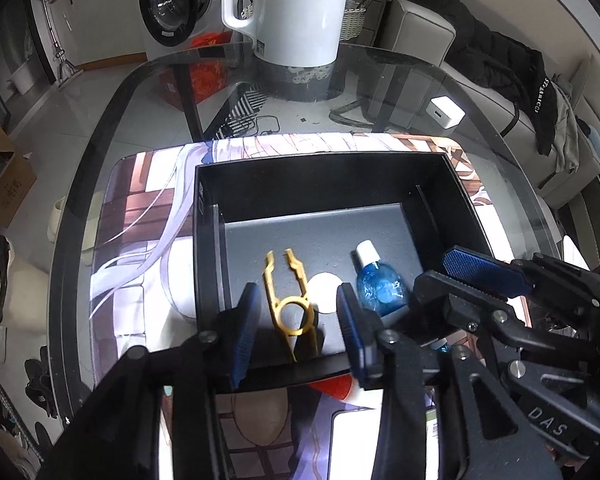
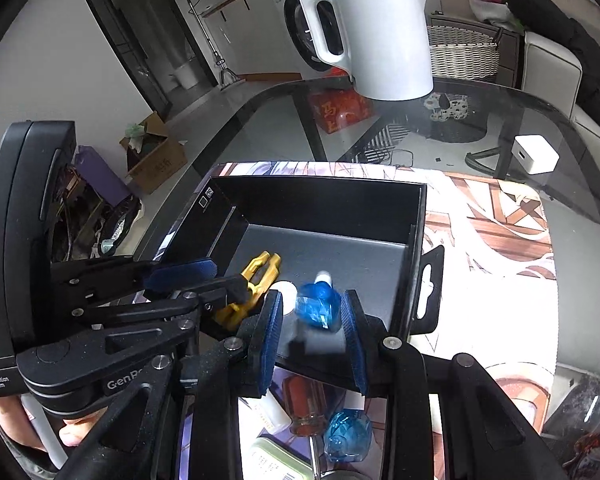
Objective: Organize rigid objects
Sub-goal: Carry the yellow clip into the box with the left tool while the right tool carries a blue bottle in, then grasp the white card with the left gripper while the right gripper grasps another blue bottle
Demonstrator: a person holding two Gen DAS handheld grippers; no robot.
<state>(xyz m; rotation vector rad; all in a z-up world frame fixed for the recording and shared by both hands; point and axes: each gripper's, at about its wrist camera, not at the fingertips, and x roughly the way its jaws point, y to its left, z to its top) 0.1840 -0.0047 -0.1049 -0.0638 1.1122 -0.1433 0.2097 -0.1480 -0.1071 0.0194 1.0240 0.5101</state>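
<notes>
A black open box stands on a printed mat. Inside lie a yellow plastic clip and a small blue bottle with a white cap. My left gripper is open above the box's near wall, the clip between its fingers, not touched. My right gripper is open over the box's near edge; the blurred blue bottle is just beyond its fingertips, free of them. It also shows in the left wrist view.
A white kettle stands at the far side of the glass table. A white charger block lies to the right. Near me on the mat lie a second blue bottle, a brown bottle and a tin.
</notes>
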